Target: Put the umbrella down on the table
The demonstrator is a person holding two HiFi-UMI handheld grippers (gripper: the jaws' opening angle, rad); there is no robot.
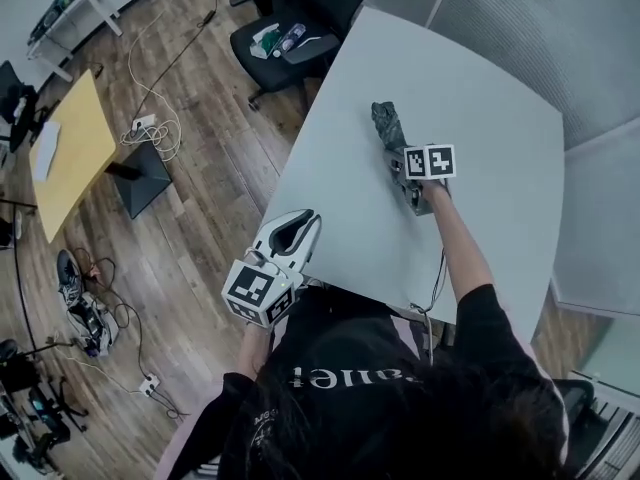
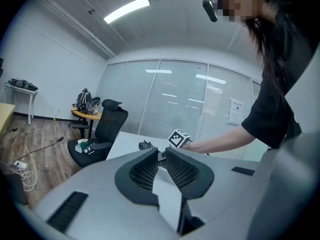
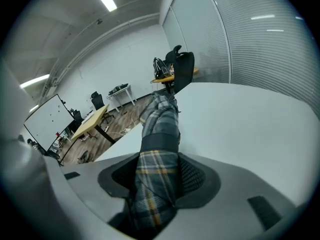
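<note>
Saw a folded grey checked cloth umbrella squeezed tight between the two dark jaws of the right gripper. Noticed thin yellow and white lines in the checks and a dark band wrapped round the middle. Stuck out past the jaws and away over the big pale grey table with its smooth top.

From the head view, found the same umbrella over the middle of the table. Spotted the right gripper just behind it, with a white cube of black square markers on top, at the end of a bare, stretched-out arm. Could not tell whether the far end of the umbrella touched the tabletop or hung just above it.

Found the left gripper down by the near edge of the table, well apart from the umbrella. Looked along the left gripper in its own view: jaws closed, tips almost meeting, nothing between them.

Beyond the far side of the table, saw a black office chair on wheels with small things on its seat. Also saw a brown wooden floor, a yellow wooden desk and loose white cables on the floor beside it.
</note>
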